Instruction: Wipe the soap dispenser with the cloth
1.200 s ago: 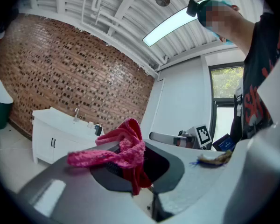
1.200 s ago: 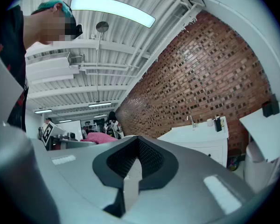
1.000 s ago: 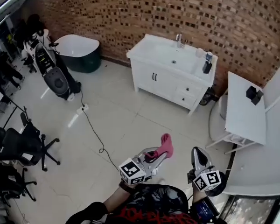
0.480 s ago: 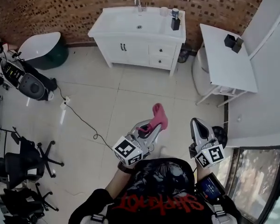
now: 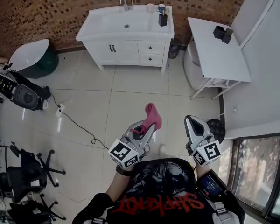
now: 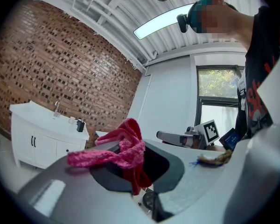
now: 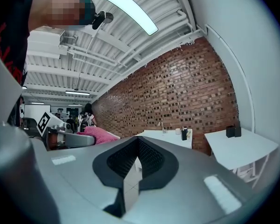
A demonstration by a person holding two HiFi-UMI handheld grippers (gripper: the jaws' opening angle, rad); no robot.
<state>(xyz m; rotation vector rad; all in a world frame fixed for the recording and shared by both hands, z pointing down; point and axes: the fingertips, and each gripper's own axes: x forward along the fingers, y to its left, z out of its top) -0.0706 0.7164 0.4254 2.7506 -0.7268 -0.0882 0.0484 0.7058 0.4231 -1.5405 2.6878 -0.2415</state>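
Now | left gripper (image 5: pixel 147 126) clamped on pink cloth (image 5: pixel 153 115) | right gripper (image 5: pixel 189 121) closed, empty | shirt (image 5: pixel 158 202) print: Slipknot

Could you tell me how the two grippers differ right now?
The left gripper is shut on the pink cloth; the right gripper is shut on nothing. The left gripper slants rightward, the right gripper leftward. Both are held over the tiled floor, well short of the sink cabinet.

Knitted pink cloth (image 5: pixel 152 116), glossy floor tiles (image 5: pixel 126 101)
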